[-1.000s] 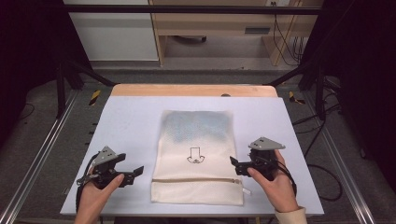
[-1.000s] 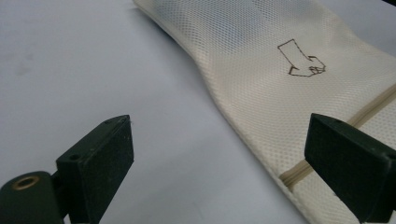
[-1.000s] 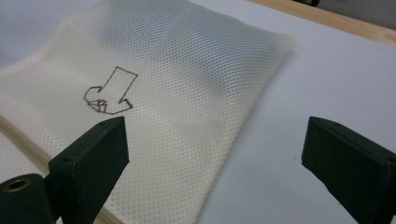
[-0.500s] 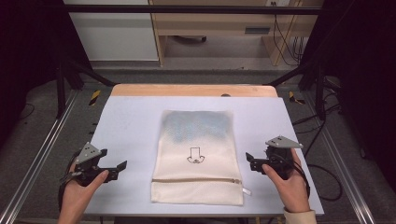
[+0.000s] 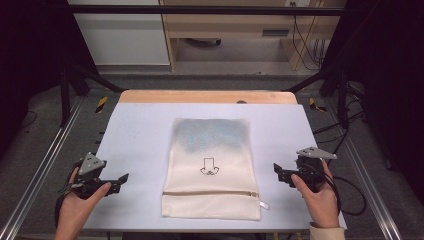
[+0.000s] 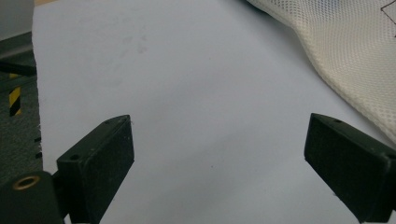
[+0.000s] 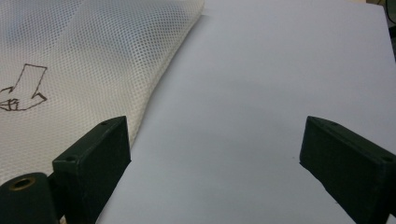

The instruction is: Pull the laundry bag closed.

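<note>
Table (image 5: 140, 130): mesh bag (image 5: 212, 170) between both tools, untouched.

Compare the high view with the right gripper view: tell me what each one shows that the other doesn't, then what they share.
The high view alone takes in the whole mesh bag with its zipper, both hands, the left gripper and the floor beyond. The right gripper view alone gives the weave of the mesh up close and the right gripper with jaws wide apart over bare table. Both show the bag, its arrow drawing and the pale tabletop.
</note>
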Demonstrator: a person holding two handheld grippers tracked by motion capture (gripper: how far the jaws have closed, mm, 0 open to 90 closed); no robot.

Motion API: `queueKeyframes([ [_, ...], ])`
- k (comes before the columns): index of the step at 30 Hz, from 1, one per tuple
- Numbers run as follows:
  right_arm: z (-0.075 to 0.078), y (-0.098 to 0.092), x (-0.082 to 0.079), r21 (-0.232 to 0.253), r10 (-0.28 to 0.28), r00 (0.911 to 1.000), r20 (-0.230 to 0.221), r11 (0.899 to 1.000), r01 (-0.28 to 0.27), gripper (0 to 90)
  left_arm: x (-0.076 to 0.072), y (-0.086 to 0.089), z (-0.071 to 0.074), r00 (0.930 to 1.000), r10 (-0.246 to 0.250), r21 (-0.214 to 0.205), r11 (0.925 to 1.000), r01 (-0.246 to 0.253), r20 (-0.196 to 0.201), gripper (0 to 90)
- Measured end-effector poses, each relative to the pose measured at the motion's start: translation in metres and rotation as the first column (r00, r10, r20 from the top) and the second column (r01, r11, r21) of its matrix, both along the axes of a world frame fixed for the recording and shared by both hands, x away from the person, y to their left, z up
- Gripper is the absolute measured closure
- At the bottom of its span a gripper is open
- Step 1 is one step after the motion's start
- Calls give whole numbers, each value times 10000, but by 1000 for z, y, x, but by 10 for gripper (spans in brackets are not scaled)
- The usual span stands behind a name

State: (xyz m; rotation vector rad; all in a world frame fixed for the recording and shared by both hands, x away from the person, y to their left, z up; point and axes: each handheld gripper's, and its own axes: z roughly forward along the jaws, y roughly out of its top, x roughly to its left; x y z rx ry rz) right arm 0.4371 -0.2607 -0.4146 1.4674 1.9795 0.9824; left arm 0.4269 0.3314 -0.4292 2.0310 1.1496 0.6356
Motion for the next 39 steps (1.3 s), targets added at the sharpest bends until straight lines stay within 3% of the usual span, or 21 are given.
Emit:
queueKeyframes([
  [9, -10, -6, 3, -347, -236, 9960, -865, 9992, 207, 89, 2, -1, -8, 9975, -130, 799, 9966, 186, -698, 81],
  [21, -32, -1, 4, -637, 19, 9869, -1615, 9979, -124, 86, 9, 3, -22, 9881, 64, 1214, 9925, 124, -1536, 82],
  [32, -53, 1, -5, -579, 620, 9814, -1815, 9956, -736, 64, 16, 5, -35, 9871, -7, 1383, 9901, 232, -1603, 77],
  [39, -58, -2, -10, -599, 692, 9805, -1839, 9949, -815, 67, 18, 1, -31, 9971, -41, 1001, 9949, 118, -764, 75],
])
